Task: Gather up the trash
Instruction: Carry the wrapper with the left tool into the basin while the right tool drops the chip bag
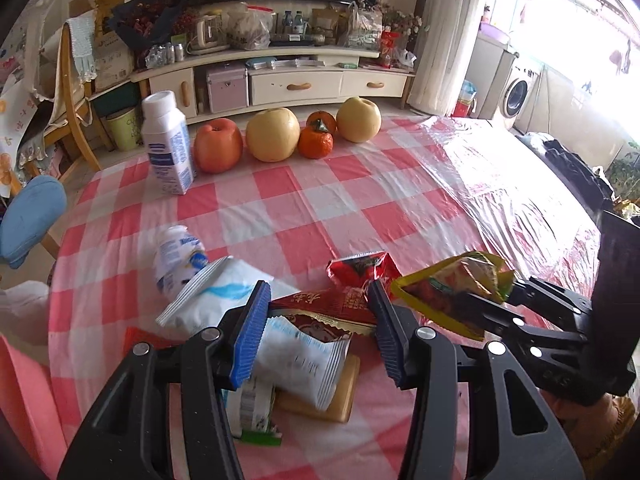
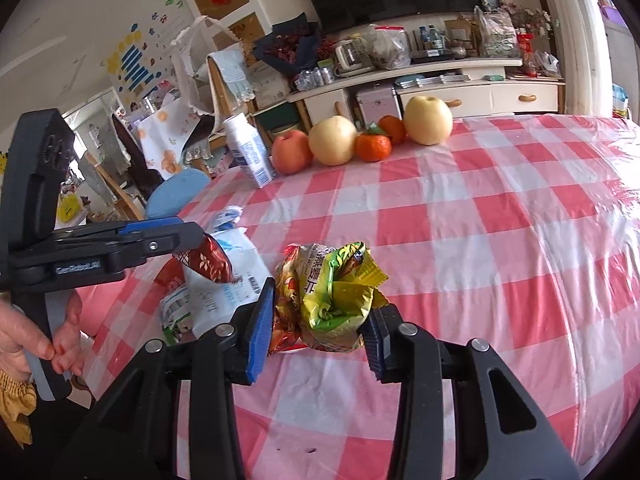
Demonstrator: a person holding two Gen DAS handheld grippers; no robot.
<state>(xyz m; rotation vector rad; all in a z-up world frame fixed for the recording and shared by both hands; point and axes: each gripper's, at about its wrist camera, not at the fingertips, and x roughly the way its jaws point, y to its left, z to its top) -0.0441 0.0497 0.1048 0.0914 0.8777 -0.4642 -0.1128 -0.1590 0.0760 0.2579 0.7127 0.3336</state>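
left gripper (image 1: 318, 332): jaws part-closed; a red-and-white wrapper (image 1: 300, 352) is being pinched between the blue pads, as best judged. In the right wrist view it is hanging under the tip at 9 o'clock.
right gripper (image 2: 320, 324): jaws pressed in hard; a crumpled yellow-green wrapper (image 2: 336, 292) is being squeezed between the pads and is being carried clear of the table (image 2: 480, 240).
trash left: a white pouch (image 1: 224, 300), a red packet (image 1: 360, 268) and a small tipped bottle (image 1: 176, 256) are lying at the near edge, from 9 to 12 o'clock of the left pads.
not trash, likely: an upright carton (image 1: 166, 148) and an apple (image 1: 218, 144) with other fruit are standing at the far edge, 11 to 12 o'clock.
bin: not being shown in either view.
step in hand (judged): both catches are being lifted off for disposal.
how to do it well: both grips are best being kept tight, since foil is slippery and springy. The grippers are best being kept apart, as they are crowding each other. Loose ends are best being lifted clear of the pile so nothing is being dragged off the edge.
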